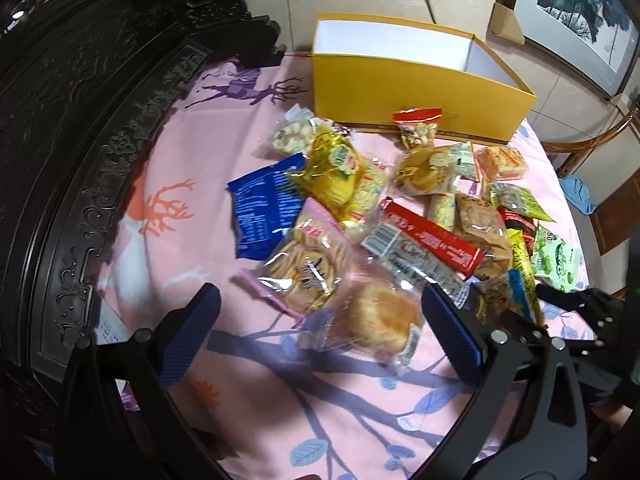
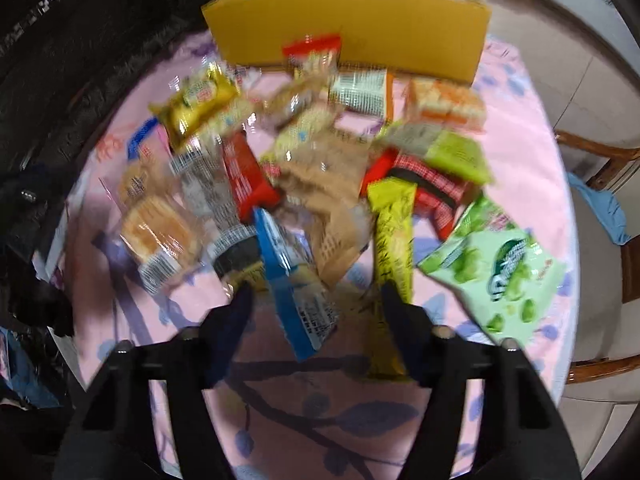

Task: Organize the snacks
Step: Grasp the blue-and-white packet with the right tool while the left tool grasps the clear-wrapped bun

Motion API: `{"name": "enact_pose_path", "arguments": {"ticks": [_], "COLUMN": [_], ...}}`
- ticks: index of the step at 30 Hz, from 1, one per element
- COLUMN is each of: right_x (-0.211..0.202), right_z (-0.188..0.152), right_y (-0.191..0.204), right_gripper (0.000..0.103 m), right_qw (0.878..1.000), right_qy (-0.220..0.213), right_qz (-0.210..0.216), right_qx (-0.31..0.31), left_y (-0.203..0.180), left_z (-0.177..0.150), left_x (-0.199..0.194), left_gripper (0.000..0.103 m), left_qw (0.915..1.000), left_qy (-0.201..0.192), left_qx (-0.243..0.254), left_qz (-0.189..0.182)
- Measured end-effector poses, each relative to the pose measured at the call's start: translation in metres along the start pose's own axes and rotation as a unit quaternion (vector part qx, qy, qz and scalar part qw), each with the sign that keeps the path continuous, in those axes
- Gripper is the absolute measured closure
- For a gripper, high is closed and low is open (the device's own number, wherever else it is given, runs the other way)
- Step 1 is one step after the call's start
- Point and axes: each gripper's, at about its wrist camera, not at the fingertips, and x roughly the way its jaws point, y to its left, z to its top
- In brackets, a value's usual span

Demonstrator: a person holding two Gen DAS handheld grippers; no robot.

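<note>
The bench (image 1: 192,248) carries a pink cloth printed with deer and branches, and the snacks lie on it in one loose heap, all outside the box (image 1: 420,92). The box, yellow outside and white inside, stands open at the far side of the heap; no snack shows in the part of its interior that is visible. A red-topped pack (image 1: 418,128) leans against its front wall. The left tongs (image 1: 320,328) are spread wide and grip nothing: a clear-wrapped bun (image 1: 376,324) lies between the two blue fingers, and contact with either finger cannot be confirmed. Just beyond the bun lies a pink-edged cracker pack (image 1: 304,268), with a blue pack (image 1: 266,212) to its left and a yellow pack (image 1: 332,172) behind it. A red bar (image 1: 434,236) lies across the middle of the heap, partly over other wrappers. A green pack (image 1: 560,260) sits at the right edge of the heap. The right view is motion-blurred. The right tongs (image 2: 316,304) are also wide apart and hold nothing; a blue-edged pack (image 2: 292,288) lies between the fingers, its near end reaching toward the camera. A yellow-green stick (image 2: 394,236) lies just beside the right-hand finger, which overlaps it in the picture; whether they touch cannot be told. The green pack (image 2: 496,272) lies to the right of that stick. A dark carved chest (image 1: 80,120) stands along the left side of the bench, and a framed picture (image 1: 576,12) leans against the wall behind.
</note>
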Motion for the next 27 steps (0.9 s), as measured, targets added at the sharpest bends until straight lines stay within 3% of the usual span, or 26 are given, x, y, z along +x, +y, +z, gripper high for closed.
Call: {"name": "enact_pose_path", "arguments": {"ticks": [1, 2, 3, 6, 16, 21, 25, 27], "right_x": [0.007, 0.015, 0.022, 0.031, 0.006, 0.003, -0.002, -0.004], "right_z": [-0.001, -0.004, -0.006, -0.012, -0.015, -0.018, -0.015, -0.014], "right_y": [0.0, 0.0, 0.001, 0.003, 0.003, -0.001, -0.002, -0.003], "right_gripper": [0.051, 0.061, 0.08, 0.086, 0.088, 0.087, 0.087, 0.087], "right_qw": [1.0, 1.0, 1.0, 1.0, 1.0, 1.0, 1.0, 1.0], "right_qy": [0.009, 0.019, 0.024, 0.019, -0.007, -0.001, -0.007, -0.009], "right_qz": [0.0, 0.002, 0.005, 0.011, 0.014, 0.016, 0.013, 0.012], "right_qx": [-0.002, -0.004, -0.008, -0.02, -0.021, -0.014, -0.009, -0.008], "left_y": [0.002, 0.003, 0.003, 0.004, -0.013, -0.048, -0.056, -0.057], "left_z": [-0.001, -0.002, -0.003, -0.008, -0.029, -0.034, -0.034, -0.033], "left_x": [0.0, 0.0, 0.002, 0.006, 0.045, 0.09, 0.113, 0.114], "left_gripper": [0.002, 0.002, 0.002, 0.002, 0.002, 0.002, 0.002, 0.007], "left_qw": [1.0, 1.0, 1.0, 0.9999, 0.9976, 0.9929, 0.9914, 0.9928], "left_qy": [0.0, 0.002, 0.003, 0.008, 0.047, 0.076, 0.095, 0.083], "left_qx": [-0.001, -0.002, -0.002, -0.005, 0.026, 0.087, 0.089, 0.085], "left_qz": [0.001, 0.001, 0.001, -0.005, -0.042, -0.027, -0.013, -0.01]}}
